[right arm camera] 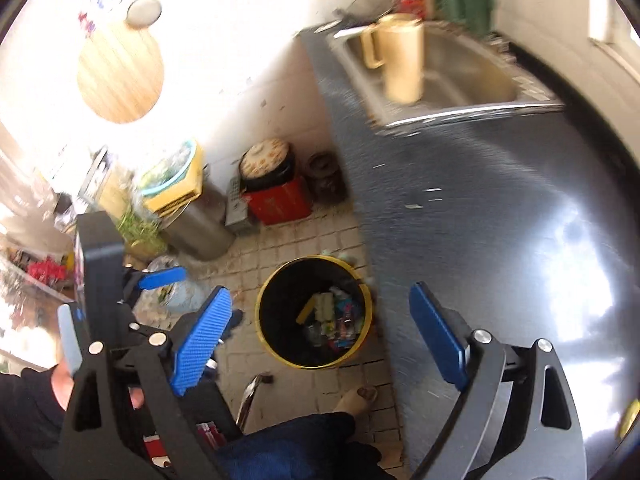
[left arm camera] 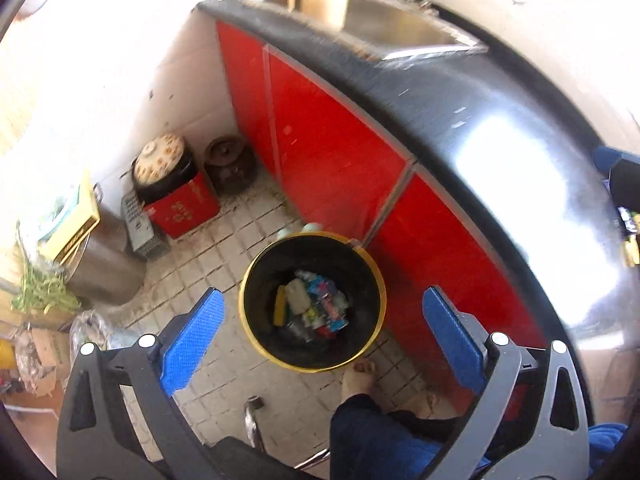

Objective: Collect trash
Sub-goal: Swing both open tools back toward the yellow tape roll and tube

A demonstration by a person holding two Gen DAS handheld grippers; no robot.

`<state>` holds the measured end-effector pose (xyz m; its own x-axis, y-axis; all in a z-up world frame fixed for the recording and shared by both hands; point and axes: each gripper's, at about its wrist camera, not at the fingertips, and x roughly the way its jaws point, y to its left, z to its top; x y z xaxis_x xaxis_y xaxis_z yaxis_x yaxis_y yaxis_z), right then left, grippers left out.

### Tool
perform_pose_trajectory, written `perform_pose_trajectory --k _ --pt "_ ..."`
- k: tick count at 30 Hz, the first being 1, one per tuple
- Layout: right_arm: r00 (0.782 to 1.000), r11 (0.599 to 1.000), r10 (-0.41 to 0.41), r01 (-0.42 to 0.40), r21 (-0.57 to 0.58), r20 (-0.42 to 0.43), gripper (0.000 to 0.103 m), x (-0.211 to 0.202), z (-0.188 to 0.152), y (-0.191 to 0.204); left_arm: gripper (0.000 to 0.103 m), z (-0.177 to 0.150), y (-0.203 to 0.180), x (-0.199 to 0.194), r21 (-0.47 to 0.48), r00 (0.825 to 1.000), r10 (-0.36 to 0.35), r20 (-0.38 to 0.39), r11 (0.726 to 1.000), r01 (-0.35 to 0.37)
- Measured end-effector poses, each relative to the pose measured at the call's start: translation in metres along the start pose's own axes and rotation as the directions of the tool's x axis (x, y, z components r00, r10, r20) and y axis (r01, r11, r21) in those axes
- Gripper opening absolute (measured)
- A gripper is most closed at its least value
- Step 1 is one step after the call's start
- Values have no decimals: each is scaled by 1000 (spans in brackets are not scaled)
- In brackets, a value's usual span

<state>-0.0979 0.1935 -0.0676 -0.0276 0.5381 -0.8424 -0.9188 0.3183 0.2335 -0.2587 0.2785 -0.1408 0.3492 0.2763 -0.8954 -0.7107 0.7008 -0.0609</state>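
Black gripper (left arm camera: pixel 322 332) frames, blue ribbed pads; dark blue trousers (left arm camera: pixel 368 436)

Gold marks on red box (left arm camera: pixel 182 210) unreadable.

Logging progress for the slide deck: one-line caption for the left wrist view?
Open left tongs above the bin of trash, beside red cabinets.
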Motion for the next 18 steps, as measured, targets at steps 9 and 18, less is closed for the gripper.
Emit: perform_pose_trajectory --k 9,18 --pt "948 915 -297 248 319 116 90 -119 -67 -116 96 42 -139 -27 274 979 -197 47 946 177" --pt "840 678 -538 377 631 76 90 -223 -178 -203 96 36 -314 -52 619 905 -424 -37 701 354"
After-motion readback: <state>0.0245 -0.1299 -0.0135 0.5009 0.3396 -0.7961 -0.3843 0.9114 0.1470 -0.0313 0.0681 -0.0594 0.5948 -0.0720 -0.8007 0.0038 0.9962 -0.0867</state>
